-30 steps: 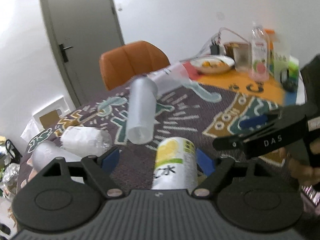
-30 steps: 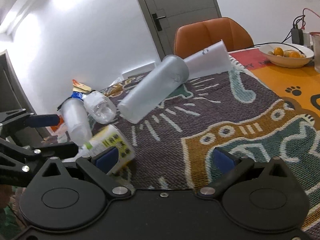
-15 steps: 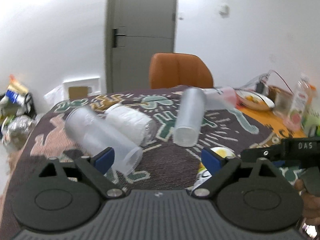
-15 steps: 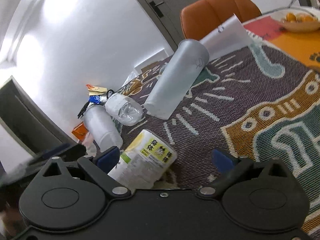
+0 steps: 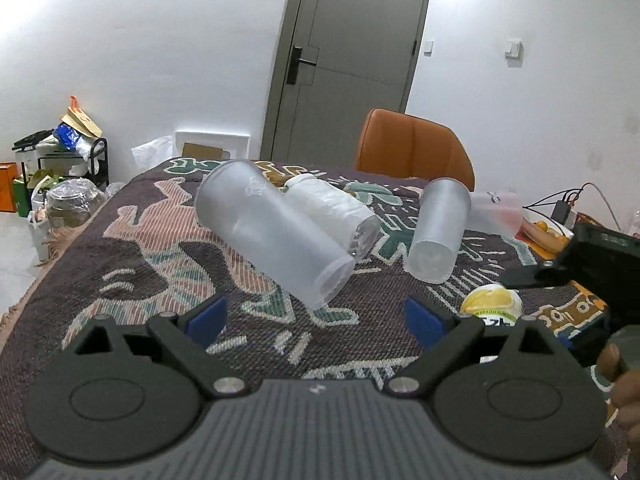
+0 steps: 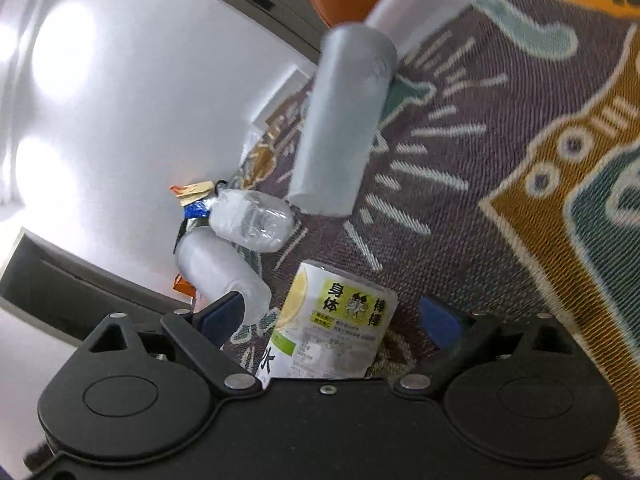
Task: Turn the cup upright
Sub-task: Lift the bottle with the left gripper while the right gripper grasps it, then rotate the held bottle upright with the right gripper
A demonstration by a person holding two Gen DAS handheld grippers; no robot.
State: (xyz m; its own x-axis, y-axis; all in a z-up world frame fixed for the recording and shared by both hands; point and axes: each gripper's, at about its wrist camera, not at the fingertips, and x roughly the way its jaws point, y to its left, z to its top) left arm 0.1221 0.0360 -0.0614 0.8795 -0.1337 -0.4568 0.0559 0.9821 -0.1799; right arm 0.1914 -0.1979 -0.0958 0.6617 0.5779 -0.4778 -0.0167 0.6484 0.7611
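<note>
Several frosted cups lie on their sides on the patterned tablecloth (image 5: 132, 256). The nearest frosted cup (image 5: 272, 232) lies just ahead of my open, empty left gripper (image 5: 316, 316). A clear crinkled cup (image 5: 332, 208) lies behind it and another frosted cup (image 5: 438, 230) to the right. My right gripper (image 6: 332, 316) is open, its jaws standing either side of a lemon-label can (image 6: 336, 328) lying on the cloth, not closed on it. That can (image 5: 492, 304) shows at the right of the left wrist view.
An orange chair (image 5: 412, 148) stands behind the table by a grey door (image 5: 348, 56). A white cup (image 5: 496, 214) and a fruit bowl (image 5: 544, 232) are at the far right. Bags and clutter (image 5: 60, 184) stand on the floor at left.
My left gripper has swung left from the can to face the near frosted cup. My right gripper has tilted and moved over the lemon-label can, which now sits between its jaws.
</note>
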